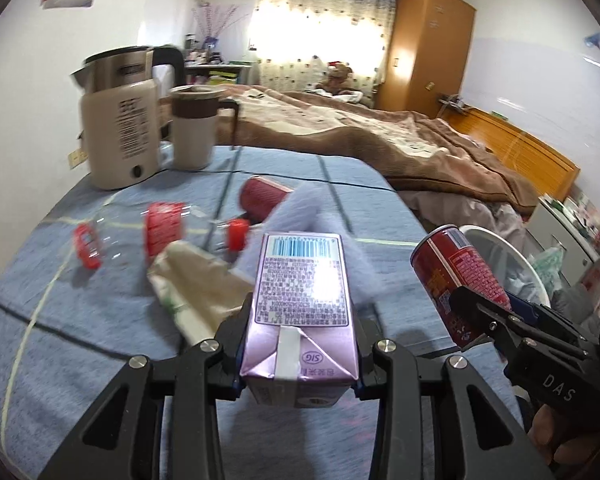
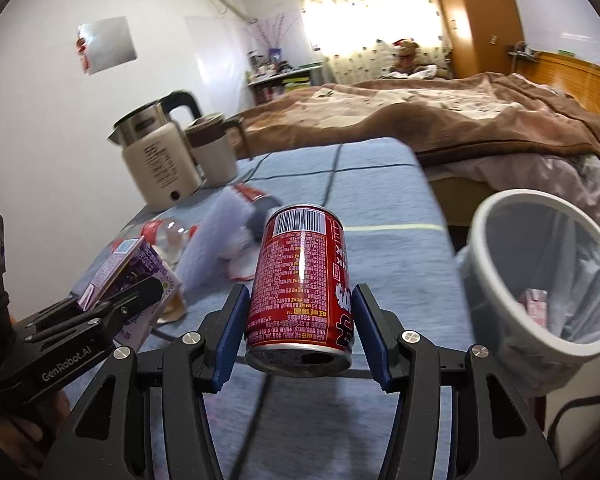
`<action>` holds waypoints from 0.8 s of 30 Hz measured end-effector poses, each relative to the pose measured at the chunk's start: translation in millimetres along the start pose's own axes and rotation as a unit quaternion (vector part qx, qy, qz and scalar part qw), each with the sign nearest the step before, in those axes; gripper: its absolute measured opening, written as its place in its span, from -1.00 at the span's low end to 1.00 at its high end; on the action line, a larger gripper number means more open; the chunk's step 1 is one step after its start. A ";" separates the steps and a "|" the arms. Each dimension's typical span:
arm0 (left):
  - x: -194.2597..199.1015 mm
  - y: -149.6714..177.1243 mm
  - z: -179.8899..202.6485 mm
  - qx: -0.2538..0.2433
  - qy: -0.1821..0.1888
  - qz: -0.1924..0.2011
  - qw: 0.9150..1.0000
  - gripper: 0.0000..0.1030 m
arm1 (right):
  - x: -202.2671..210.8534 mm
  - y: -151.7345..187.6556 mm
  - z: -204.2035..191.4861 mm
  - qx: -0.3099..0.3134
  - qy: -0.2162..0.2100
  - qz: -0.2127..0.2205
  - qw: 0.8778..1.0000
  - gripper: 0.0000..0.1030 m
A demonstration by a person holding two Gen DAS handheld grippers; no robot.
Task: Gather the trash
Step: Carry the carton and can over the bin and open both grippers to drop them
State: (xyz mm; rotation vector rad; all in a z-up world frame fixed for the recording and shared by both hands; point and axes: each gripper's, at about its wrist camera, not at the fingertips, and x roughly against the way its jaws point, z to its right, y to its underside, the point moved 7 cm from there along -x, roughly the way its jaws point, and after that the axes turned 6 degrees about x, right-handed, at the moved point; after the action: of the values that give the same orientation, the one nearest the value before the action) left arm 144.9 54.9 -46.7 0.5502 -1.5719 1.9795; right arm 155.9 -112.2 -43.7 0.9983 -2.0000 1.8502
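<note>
Blue checked cloth covers the table (image 1: 100,320) in a bedroom, with a brown-blanketed bed (image 1: 380,136) beyond it. At the centre of the left wrist view, the left gripper (image 1: 300,320) is pinching a purple drink carton (image 1: 300,312) by its two sides, barcode end pointing away, held clear above the cloth. At about three o'clock from it, the right gripper (image 1: 476,312) comes in from the edge, and in its own view the right gripper (image 2: 300,320) clamps a red drink can (image 2: 300,288) between blue pads (image 2: 230,332), the can's opened top turned toward the camera. Just past the can at three o'clock stands a white-rimmed trash bin (image 2: 484,240) lined with a clear bag, some pink packaging lying inside. On the cloth beyond the carton, at roughly ten o'clock, lie a crumpled beige wrapper (image 1: 188,280) and a clear plastic bottle (image 1: 160,228) with red label and cap; another red can (image 1: 260,198) lies on its side at twelve o'clock. Farther out at eleven o'clock stand a cream electric kettle (image 1: 120,120) and, just beside it, a lidded cream mug (image 1: 194,128).
</note>
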 end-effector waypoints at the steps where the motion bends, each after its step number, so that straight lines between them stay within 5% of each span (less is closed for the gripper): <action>1: -1.9 -1.0 6.6 -0.005 0.005 -0.001 1.000 -0.24 | 3.1 -0.9 5.2 -0.003 0.006 0.003 1.000 0.04; 24: -45.4 -4.6 182.7 -0.106 0.135 -0.035 0.985 -0.24 | 71.5 2.8 158.7 -0.098 0.137 0.029 0.985 0.05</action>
State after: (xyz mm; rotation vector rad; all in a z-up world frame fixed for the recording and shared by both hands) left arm 179.2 -129.4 -28.8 0.2375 -1.5442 1.7249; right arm 144.0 -285.4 -30.3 0.6017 -2.0116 1.6715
